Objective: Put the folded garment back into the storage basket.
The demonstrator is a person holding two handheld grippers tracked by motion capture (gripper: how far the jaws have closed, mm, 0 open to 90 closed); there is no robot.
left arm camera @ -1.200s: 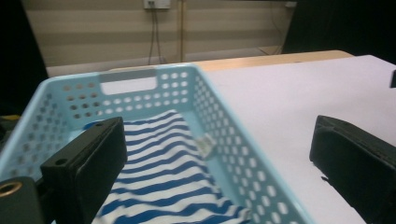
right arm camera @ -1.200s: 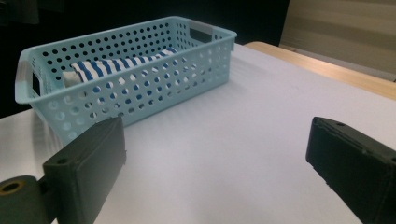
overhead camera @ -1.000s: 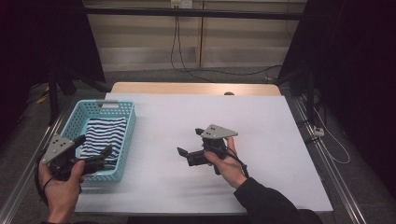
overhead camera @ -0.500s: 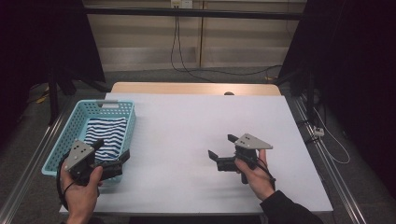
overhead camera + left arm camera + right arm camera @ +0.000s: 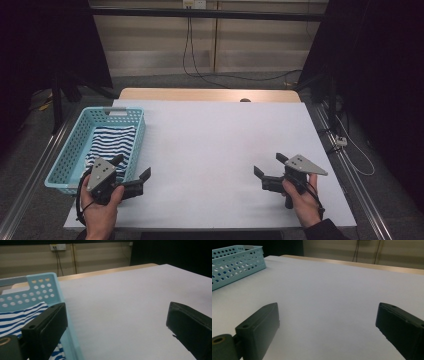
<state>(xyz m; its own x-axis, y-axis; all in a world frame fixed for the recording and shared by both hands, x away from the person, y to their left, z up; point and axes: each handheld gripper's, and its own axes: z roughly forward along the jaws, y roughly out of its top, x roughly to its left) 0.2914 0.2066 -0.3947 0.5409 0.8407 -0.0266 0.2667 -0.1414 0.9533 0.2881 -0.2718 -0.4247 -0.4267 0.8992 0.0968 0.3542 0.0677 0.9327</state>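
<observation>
Both tools, left [image 5: 133, 176] and right [image 5: 268, 169], nearer the person, jaws apart, empty; basket [image 5: 70, 150] with striped cloth [image 5: 111, 142] beside left.

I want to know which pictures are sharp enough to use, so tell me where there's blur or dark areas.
High view: table evenly lit, surroundings fall to black, basket and striped cloth sharp. Left gripper view: the left tool has soft, out-of-focus jaws, and the basket rim is slightly blurred. Right gripper view: the right tool is soft close up, with a dark upper left corner.

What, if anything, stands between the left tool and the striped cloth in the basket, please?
Only the near wall of the light blue perforated plastic basket: the blue-and-white striped cloth lies inside it, and the open left tool sits at that corner.
</observation>
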